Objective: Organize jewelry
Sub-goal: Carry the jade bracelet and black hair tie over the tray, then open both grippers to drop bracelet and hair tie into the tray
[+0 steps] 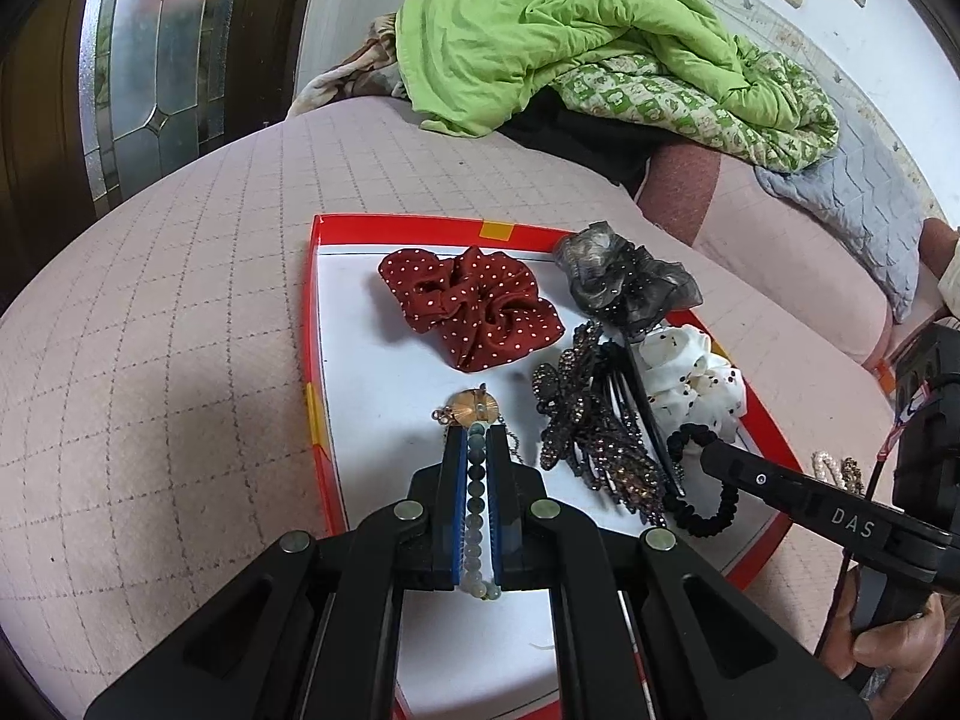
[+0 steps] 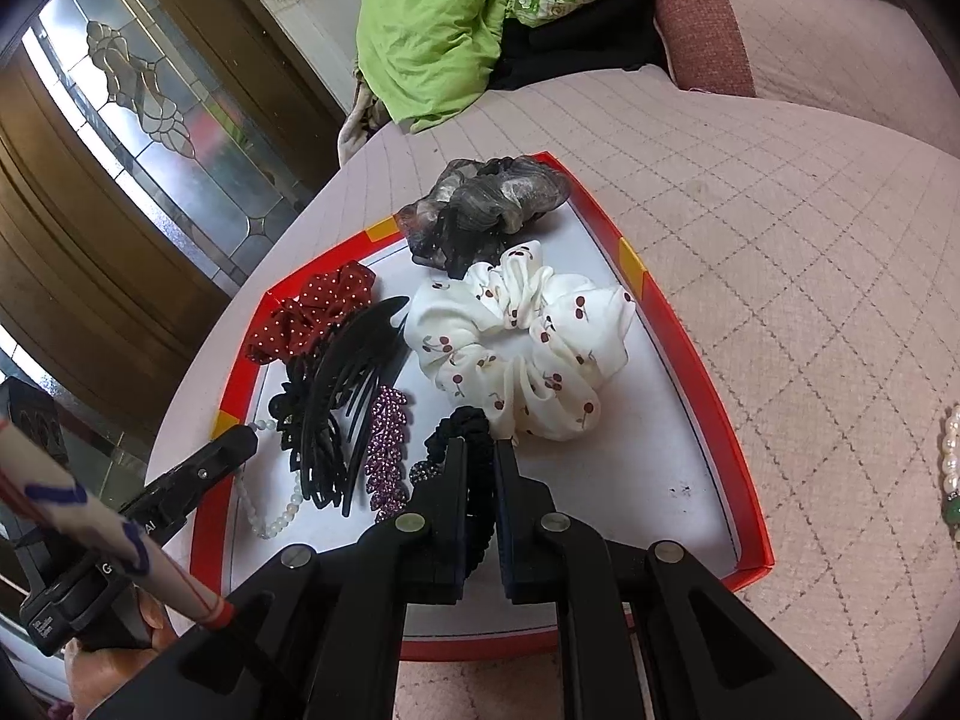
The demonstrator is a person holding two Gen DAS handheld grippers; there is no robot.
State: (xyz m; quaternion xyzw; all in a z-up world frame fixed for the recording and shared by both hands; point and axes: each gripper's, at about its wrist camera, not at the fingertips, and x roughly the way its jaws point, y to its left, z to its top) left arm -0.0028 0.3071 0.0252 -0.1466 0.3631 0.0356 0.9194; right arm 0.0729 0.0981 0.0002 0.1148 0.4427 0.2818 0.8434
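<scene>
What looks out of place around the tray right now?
A pearl bracelet with a green bead lies on the pink quilted bedcover, outside the red-rimmed tray that holds the other accessories. Inside the tray, the hair clips and scrunchies lie heaped and overlapping on its right side. Nothing looks broken.

The bead bracelet (image 1: pixel 476 510) is mostly hidden between the fingers of the left gripper (image 1: pixel 478 429). The black hair tie (image 2: pixel 474 480) is partly covered by the right gripper (image 2: pixel 480 441). At the right edge, a pearl bracelet (image 2: pixel 951 468) is cut off. The near edge of the red tray (image 2: pixel 678 324) is behind the grippers.
</scene>
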